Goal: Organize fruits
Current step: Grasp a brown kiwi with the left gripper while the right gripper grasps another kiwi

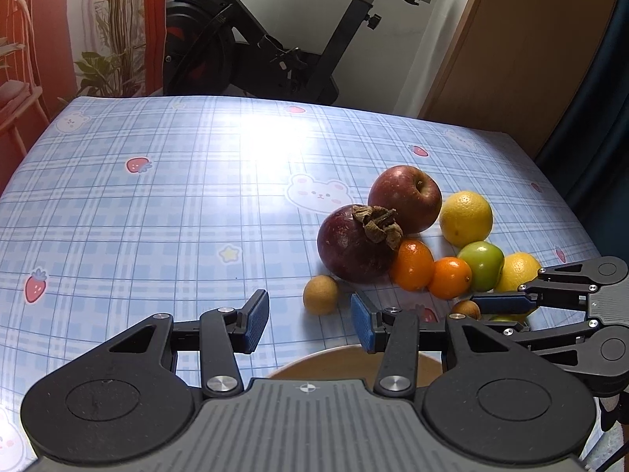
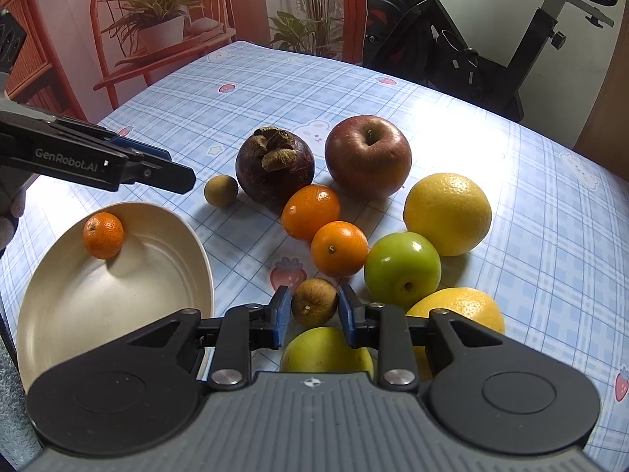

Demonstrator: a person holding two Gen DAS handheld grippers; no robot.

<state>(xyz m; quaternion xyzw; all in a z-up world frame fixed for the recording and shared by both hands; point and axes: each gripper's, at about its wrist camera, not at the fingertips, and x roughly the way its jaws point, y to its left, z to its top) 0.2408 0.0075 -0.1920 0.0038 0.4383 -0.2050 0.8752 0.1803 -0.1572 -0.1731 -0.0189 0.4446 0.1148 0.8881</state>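
A: First item. We list one cream bowl (image 2: 118,306), shallow and oval, on the blue plaid tablecloth (image 2: 550,236) at the near left of the right wrist view. What do we record inside it?

B: One small orange citrus (image 2: 103,235), resting against the bowl's far inner wall. We see nothing else in it.

A: Next, the loose fruit on the cloth beside the bowl.

B: Nearest us, a small brown longan (image 2: 314,301) sits between the blue pads of the right gripper (image 2: 312,314). Its jaws are drawn in on it, pads against both sides; we enter it as gripped.

A: And around that?

B: A yellow-green fruit (image 2: 326,350) just below it, partly hidden by the gripper. To its right, a green apple (image 2: 401,267) and a yellow citrus (image 2: 458,308) behind the right finger. Farther back, two more small orange citrus (image 2: 340,249) (image 2: 310,211) touching each other, a large yellow citrus (image 2: 448,213), a red apple (image 2: 368,156), a dark purple mangosteen (image 2: 275,169) with dried sepals, and a second longan (image 2: 221,190) standing apart to its left.

A: Left gripper (image 1: 310,320)?

B: Its jaws stand apart with nothing between them, above the cloth and the bowl's far rim (image 1: 326,358), near that second longan.
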